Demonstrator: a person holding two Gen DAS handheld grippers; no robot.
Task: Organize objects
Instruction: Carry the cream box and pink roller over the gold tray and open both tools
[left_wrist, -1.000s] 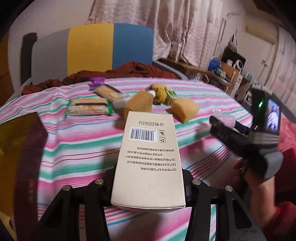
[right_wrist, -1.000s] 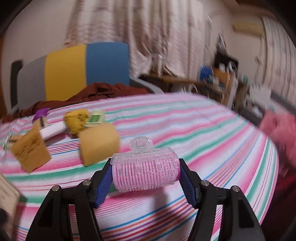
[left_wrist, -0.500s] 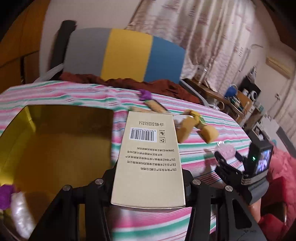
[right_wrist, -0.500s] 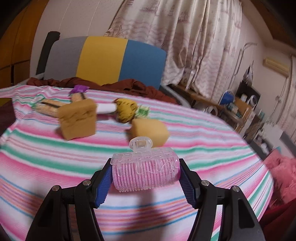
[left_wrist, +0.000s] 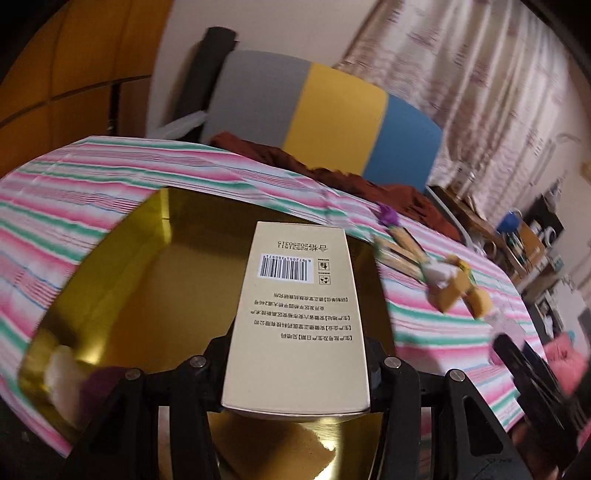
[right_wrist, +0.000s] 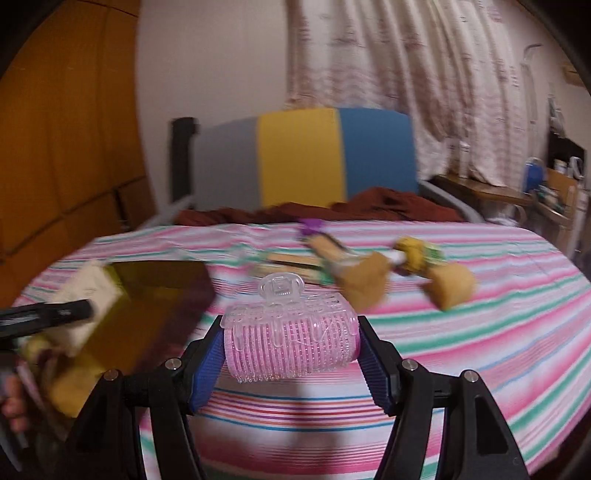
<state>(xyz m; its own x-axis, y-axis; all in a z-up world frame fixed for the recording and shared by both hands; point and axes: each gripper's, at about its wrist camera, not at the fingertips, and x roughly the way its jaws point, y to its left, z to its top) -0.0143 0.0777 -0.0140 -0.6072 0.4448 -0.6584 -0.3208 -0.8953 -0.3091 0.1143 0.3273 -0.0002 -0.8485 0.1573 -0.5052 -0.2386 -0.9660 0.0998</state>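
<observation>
The beige box (left_wrist: 295, 321) has swung from the striped cloth (left_wrist: 92, 192) to above the gold tray (left_wrist: 122, 280)

A chair (left_wrist: 325, 107) with a grey, yellow and blue back is standing behind the bed, and a dark red cloth (right_wrist: 369, 208) is lying bunched at its foot. Pale patterned curtains (right_wrist: 399, 66) are hanging behind it, beside an orange-brown wooden panel wall (right_wrist: 66, 129). A cluttered desk (right_wrist: 491, 190) is standing far right.
</observation>
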